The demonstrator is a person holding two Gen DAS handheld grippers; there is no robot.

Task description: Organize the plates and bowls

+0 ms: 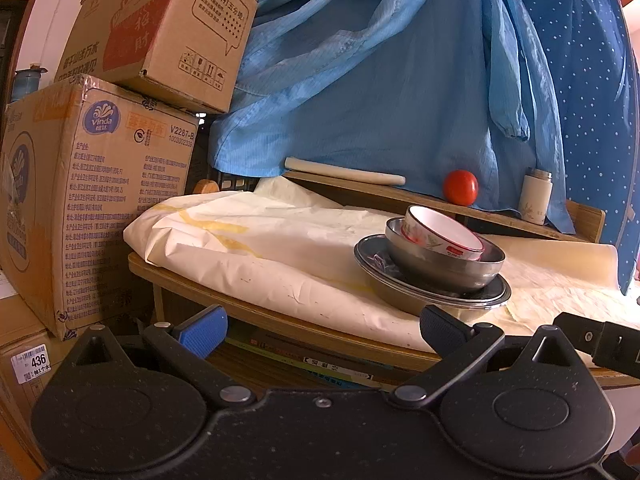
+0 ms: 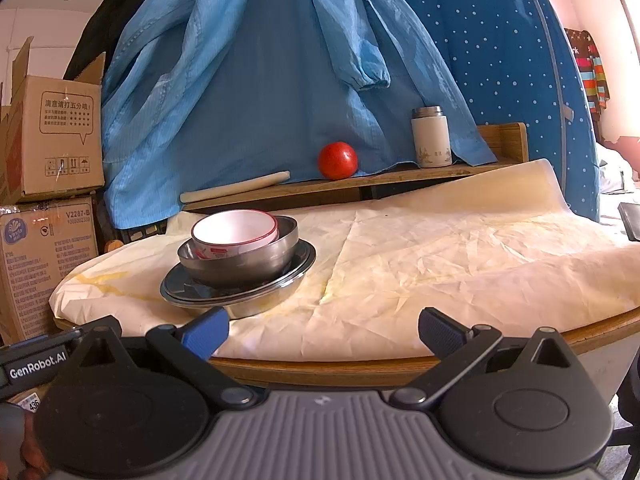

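A stack of dishes stands on the paper-covered table. A white bowl (image 1: 442, 234) (image 2: 234, 232) with a red rim and flower print rests tilted inside a steel bowl (image 1: 444, 266) (image 2: 240, 262). That steel bowl sits on a steel plate (image 1: 492, 294) (image 2: 176, 286), which lies over another steel dish (image 1: 400, 300) (image 2: 256, 306). My left gripper (image 1: 322, 326) is open, low in front of the table edge, left of the stack. My right gripper (image 2: 324, 328) is open at the front edge, right of the stack. Neither holds anything.
A raised wooden shelf (image 2: 360, 182) at the back carries a red tomato (image 1: 461, 187) (image 2: 337, 160), a white flask (image 1: 535, 196) (image 2: 431, 136) and a pale rolling pin (image 1: 344, 171) (image 2: 234, 187). Blue garments (image 2: 280, 80) hang behind. Cardboard boxes (image 1: 100, 184) stand on the left. Crumpled paper (image 2: 460, 256) covers the table to the right.
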